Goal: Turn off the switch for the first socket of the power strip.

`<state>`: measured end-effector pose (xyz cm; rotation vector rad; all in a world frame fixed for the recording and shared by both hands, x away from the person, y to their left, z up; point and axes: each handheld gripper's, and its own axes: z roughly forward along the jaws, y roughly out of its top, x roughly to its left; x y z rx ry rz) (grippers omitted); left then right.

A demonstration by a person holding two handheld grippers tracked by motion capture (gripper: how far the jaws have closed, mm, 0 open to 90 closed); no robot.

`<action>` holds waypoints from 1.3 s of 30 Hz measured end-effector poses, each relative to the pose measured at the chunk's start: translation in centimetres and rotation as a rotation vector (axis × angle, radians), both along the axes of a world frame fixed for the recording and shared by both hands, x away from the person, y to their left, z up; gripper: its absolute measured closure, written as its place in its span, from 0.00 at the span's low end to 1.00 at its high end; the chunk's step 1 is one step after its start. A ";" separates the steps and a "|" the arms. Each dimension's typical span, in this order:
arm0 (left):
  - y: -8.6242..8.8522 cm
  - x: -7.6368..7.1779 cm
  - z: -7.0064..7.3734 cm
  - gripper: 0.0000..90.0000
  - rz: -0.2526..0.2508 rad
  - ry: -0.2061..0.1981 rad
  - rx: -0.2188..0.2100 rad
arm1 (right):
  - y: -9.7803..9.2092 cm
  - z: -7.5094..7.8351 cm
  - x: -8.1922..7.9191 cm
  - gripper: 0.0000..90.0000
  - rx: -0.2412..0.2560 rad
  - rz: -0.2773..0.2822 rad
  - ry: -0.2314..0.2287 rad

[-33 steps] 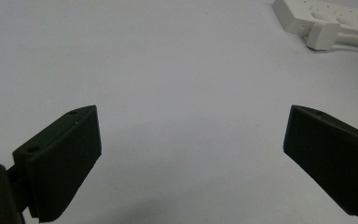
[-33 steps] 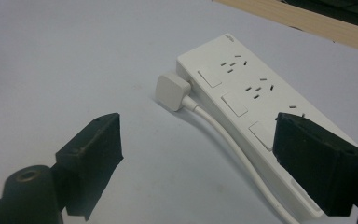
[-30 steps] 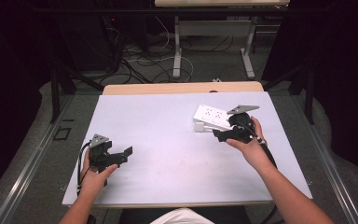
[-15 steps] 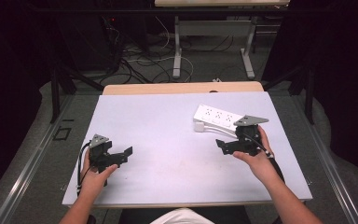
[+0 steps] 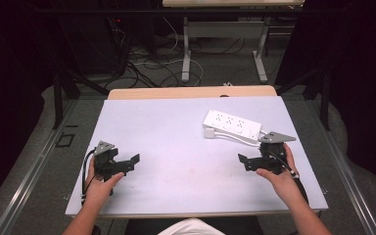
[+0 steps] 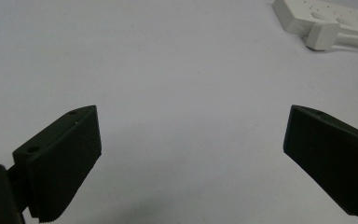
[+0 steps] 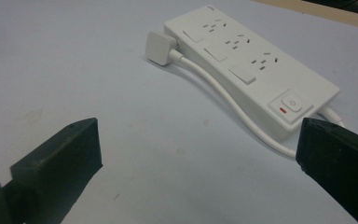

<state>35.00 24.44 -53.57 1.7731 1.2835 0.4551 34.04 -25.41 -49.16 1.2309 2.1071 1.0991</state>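
Lying at the far right of the pale grey desk [image 5: 176, 147]: white rigid plastic power strip [image 5: 232, 126] (light, smooth). Gripping across narrow sides advised. Right tongs [image 5: 242, 161] near it, spread; left tongs [image 5: 136, 160] spread, empty.

A power strip [image 5: 232, 126] is laid on the table [image 5: 176, 122] in its far right part, set at a slant. A plug [image 5: 209, 132] is placed on the table just beside the strip's left end, and its cord [image 7: 223, 100] is run along the strip's near side. The right gripper [image 5: 245, 161] is held near the strip, in front of it. The left gripper [image 5: 132, 162] is held over the near left part, well apart from the strip.
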 end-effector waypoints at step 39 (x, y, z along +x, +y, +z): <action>0.2 0.0 0.1 0.05 -0.002 0.017 -0.005 | -6.5 -5.1 -1.4 0.04 0.083 -0.203 0.031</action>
